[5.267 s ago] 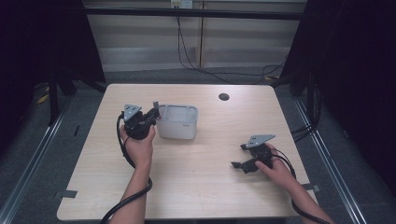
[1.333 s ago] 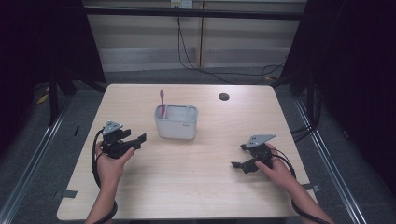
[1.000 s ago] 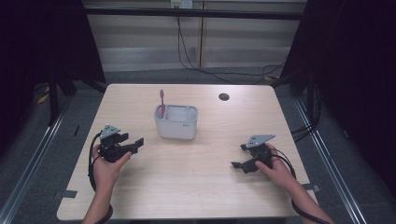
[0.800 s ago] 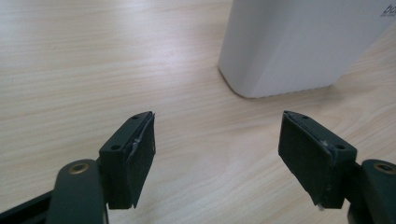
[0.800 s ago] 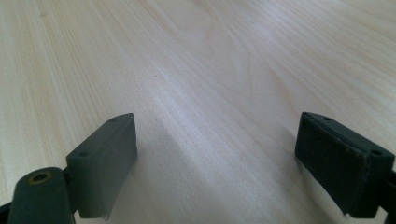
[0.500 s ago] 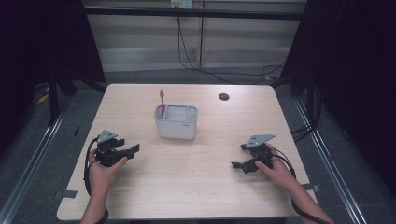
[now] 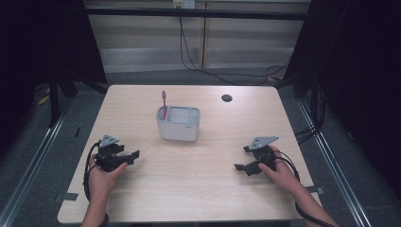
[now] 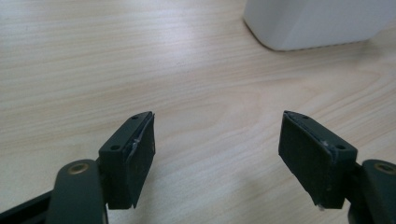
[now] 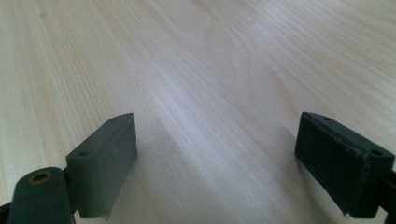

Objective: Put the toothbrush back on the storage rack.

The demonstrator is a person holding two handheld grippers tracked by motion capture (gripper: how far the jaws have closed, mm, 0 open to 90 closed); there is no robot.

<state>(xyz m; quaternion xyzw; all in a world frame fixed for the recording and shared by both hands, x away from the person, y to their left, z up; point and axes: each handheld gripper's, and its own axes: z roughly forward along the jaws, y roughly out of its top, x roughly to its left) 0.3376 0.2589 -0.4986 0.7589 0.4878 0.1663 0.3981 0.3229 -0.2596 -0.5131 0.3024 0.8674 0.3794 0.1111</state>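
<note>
- The left gripper (image 7: pixel 134 155) sat low at the table's (image 7: pixel 208 189) seven o'clock, pulled back from the holder (image 7: pixel 178 124); its jaws stood wide apart with nothing between them, only bare wood showing in the left gripper view (image 8: pixel 217 154).
- The toothbrush (image 7: pixel 164 105) stood upright in the holder's left compartment, pink handle rising above the rim, with the holder just past the table's centre toward twelve o'clock.
- From the left gripper the holder lay at about one o'clock, well apart; its white lower corner (image 8: pixel 317 23) showed at the top right of the left gripper view.
- The right gripper (image 7: pixel 242 161) rested at the table's four o'clock, jaws equally wide and empty (image 9: pixel 215 163), with the person's hand (image 7: pixel 279 172) around it.
- What had changed: in the earliest picture the left gripper was up against the holder's left side and no brush stood in the cup; by the later ones the brush was in place and the gripper was retreating step by step toward the near left edge.
- My reading: the brush had been dropped in and let go, so the placing looked finished and the left hand (image 7: pixel 101 177) was returning to rest.
- The right gripper and the holder kept the same spots across all pictures, as did the dark disc (image 7: pixel 226 98) near the far edge at one o'clock.
</note>
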